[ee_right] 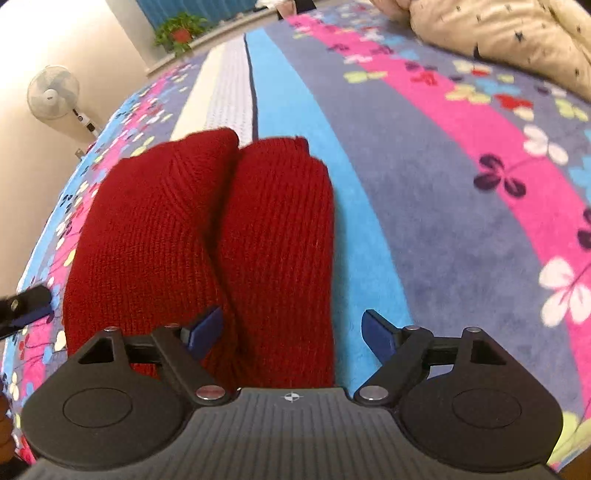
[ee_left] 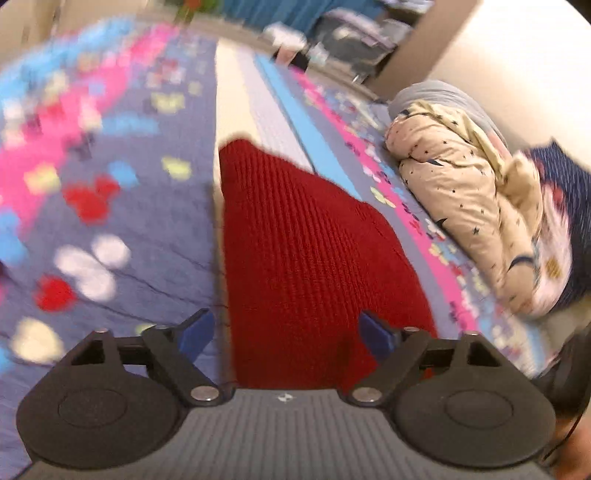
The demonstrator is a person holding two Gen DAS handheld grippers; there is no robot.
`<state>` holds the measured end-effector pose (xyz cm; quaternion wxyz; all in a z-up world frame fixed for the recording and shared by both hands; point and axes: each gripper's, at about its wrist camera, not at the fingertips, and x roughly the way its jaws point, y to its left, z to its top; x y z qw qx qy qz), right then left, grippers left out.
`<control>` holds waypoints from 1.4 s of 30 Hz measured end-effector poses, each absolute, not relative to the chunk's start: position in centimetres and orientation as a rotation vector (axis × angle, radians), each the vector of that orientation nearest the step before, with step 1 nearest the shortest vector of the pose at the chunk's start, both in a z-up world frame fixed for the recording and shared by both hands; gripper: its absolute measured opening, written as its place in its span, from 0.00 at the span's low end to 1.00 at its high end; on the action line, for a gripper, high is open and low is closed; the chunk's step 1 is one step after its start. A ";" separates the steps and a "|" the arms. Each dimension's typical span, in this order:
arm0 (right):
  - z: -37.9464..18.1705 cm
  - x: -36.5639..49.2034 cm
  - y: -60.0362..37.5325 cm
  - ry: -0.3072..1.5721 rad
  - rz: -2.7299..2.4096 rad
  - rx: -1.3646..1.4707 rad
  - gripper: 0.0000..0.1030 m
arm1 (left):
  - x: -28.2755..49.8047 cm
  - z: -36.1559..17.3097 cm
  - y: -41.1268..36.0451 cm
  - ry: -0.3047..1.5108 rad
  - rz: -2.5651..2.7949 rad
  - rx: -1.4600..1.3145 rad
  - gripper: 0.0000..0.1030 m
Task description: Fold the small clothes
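Note:
A dark red knitted garment (ee_right: 207, 229) lies on the flowered bedspread (ee_right: 443, 206), folded into two thick side-by-side rolls. In the right wrist view my right gripper (ee_right: 291, 332) hovers over its near right part, blue pads spread wide and pressing on nothing. The tip of the left gripper (ee_right: 26, 306) pokes in at the left edge. The blurred left wrist view shows the red knit (ee_left: 295, 258) stretching away beneath my left gripper (ee_left: 286, 332), whose blue fingertips (ee_left: 195, 332) stand wide apart above the cloth without pinching it.
A bunched cream quilt with dark stars (ee_left: 469, 210) and a navy pillow (ee_left: 561, 184) lie on the bed's right side. A standing fan (ee_right: 53, 98) and a potted plant (ee_right: 179, 33) stand beyond the bed. A person's hand (ee_right: 5, 424) shows at the lower left.

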<state>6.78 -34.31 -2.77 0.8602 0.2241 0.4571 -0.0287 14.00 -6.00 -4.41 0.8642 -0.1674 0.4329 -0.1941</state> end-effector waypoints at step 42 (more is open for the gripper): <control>-2.3 9.6 -22.3 0.900 0.164 0.142 0.59 | 7.2 -4.2 -0.5 0.898 -0.191 0.095 0.84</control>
